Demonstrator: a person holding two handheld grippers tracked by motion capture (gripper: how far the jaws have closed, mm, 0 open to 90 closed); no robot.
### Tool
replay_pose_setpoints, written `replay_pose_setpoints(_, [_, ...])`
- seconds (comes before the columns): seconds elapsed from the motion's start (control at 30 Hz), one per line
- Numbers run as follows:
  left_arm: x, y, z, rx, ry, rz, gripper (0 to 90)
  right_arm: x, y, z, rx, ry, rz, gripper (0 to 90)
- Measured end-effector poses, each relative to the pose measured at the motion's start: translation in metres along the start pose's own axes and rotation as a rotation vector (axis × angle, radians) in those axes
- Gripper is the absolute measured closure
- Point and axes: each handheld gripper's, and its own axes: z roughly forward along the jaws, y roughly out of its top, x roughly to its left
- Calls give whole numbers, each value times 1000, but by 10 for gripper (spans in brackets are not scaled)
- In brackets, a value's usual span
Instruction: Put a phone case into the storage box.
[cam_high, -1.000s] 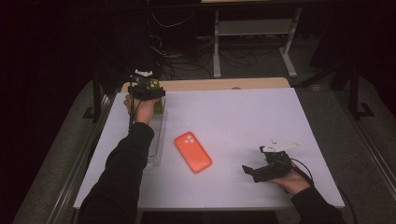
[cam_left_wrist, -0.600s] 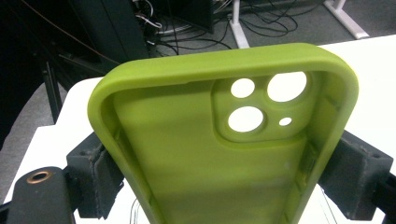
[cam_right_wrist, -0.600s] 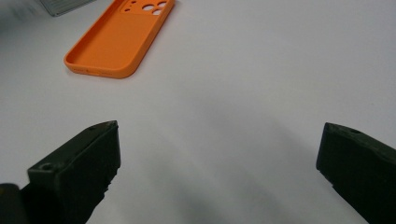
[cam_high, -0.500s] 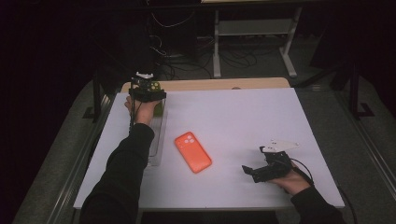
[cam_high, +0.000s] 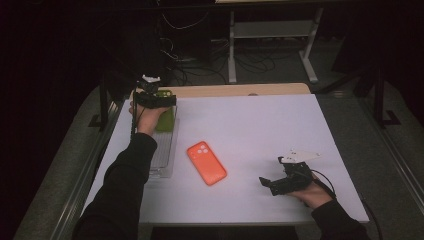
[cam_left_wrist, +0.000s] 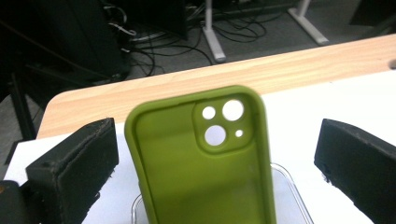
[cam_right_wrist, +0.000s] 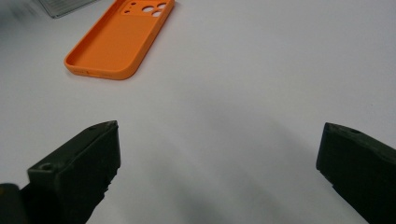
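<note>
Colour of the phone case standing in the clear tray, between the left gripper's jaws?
Olive green phone case, clearest in the left gripper view.

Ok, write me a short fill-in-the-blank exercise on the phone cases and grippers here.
1. The phone case standing between the left gripper's open jaws is ____ in colour.
2. The case lying flat in the middle of the white table is ____.
3. The green case stands in a clear ____ at the table's left edge.
4. The right gripper's jaws are ____, with nothing between them.

Missing words: green; orange; tray; open
</note>
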Motion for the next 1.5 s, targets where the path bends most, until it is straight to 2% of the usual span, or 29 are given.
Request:
replay_pose_setpoints(0.13, [4, 2, -13, 0, -29, 14, 0, -1, 1, 0, 3, -1, 3, 0])
replay_pose_setpoints(0.33, [3, -1, -29, 28, -125, 61, 0, -2, 1, 0, 5, -10, 6, 0])
replay_pose_setpoints(0.43, [-1, -4, -38, 16, -178, 64, 0, -2, 0, -1, 7, -15, 8, 0])
replay_pose_setpoints(0.47, [-2, -6, -41, 18, -199, 76, 0, -2, 0, -1, 6, -17, 7, 0])
replay_pose_setpoints(0.77, [-25, -22, -67, 19, -372, 161, 0, -3, 3, -1, -3, -19, 8, 0])
replay_pose_setpoints(0.93, [-41, -33, -78, 46, -466, 239, 0, -3, 4, -1, 0, -17, 5, 0])
replay_pose_setpoints(0.97, [-45, -36, -80, 47, -482, 231, 0, -3, 4, -1, 0, -18, 6, 0])
replay_pose_setpoints(1.0, [-48, -38, -82, 46, -495, 261, 0, -3, 4, -1, 2, -19, 10, 0])
replay_pose_setpoints(1.03, [-52, -40, -84, 46, -513, 267, 0, -3, 4, -1, 2, -18, 11, 0])
replay_pose_setpoints(1.23, [-73, -55, -96, 38, -577, 291, 0, 0, 7, -2, 4, -18, 5, 0])
replay_pose_setpoints(1.27, [-75, -56, -98, 40, -579, 308, 0, 1, 7, -3, 3, -18, 5, 0])
replay_pose_setpoints(1.37, [-81, -62, -101, 29, -601, 320, 0, 3, 8, -3, 5, -16, 4, 0])
replay_pose_setpoints(1.43, [-86, -66, -103, 22, -615, 311, 0, 3, 8, -2, 1, -14, -10, 0])
replay_pose_setpoints(1.5, [-89, -68, -105, 16, -621, 322, 0, 3, 8, -2, 2, -14, -3, 0])
